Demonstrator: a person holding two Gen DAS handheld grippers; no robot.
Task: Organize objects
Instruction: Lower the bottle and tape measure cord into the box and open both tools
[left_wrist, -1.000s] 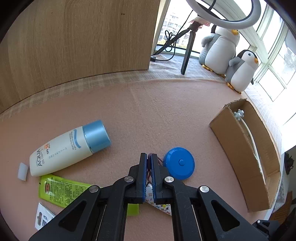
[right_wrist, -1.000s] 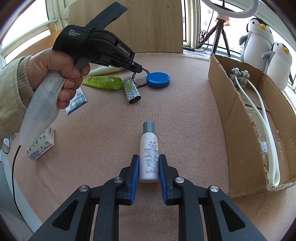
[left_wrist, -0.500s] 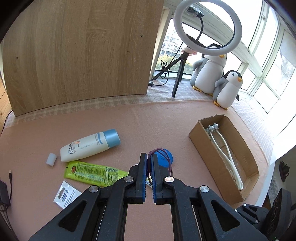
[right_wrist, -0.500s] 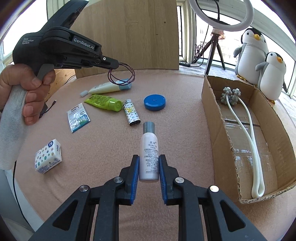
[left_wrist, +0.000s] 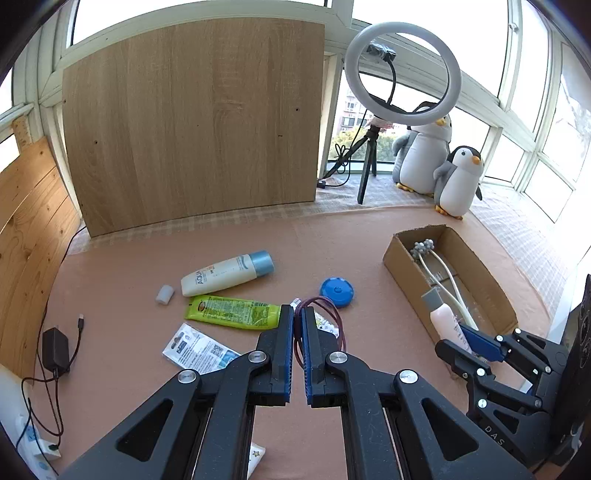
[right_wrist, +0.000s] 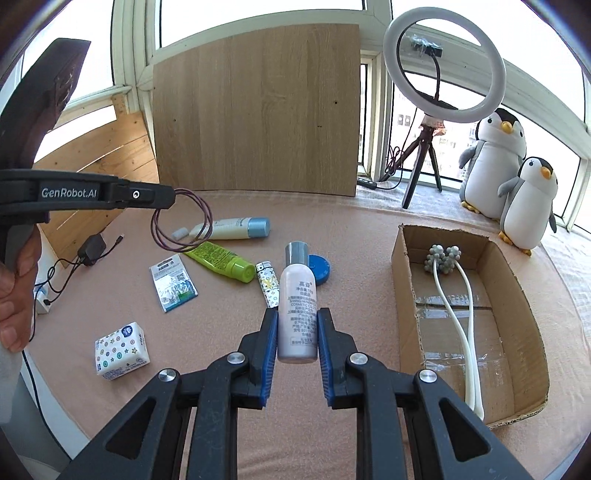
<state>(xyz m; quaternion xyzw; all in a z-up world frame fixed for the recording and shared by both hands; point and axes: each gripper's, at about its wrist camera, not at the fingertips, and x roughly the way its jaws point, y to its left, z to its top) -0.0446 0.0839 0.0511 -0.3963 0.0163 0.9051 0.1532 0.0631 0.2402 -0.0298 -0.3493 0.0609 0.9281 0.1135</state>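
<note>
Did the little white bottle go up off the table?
Yes. The white bottle, gripped by the right gripper, lifted off the table, toward the blue disc.

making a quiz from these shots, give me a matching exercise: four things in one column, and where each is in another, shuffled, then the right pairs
Things:
1. purple cord loop
2. small white bottle
3. white massager
4. blue round case

Places:
A. lying in the cardboard box
B. lying on the pink tabletop
C. pinched in the left tool, hanging above the table
D. clamped in the right tool

Pairs: 1-C, 2-D, 3-A, 4-B
</note>
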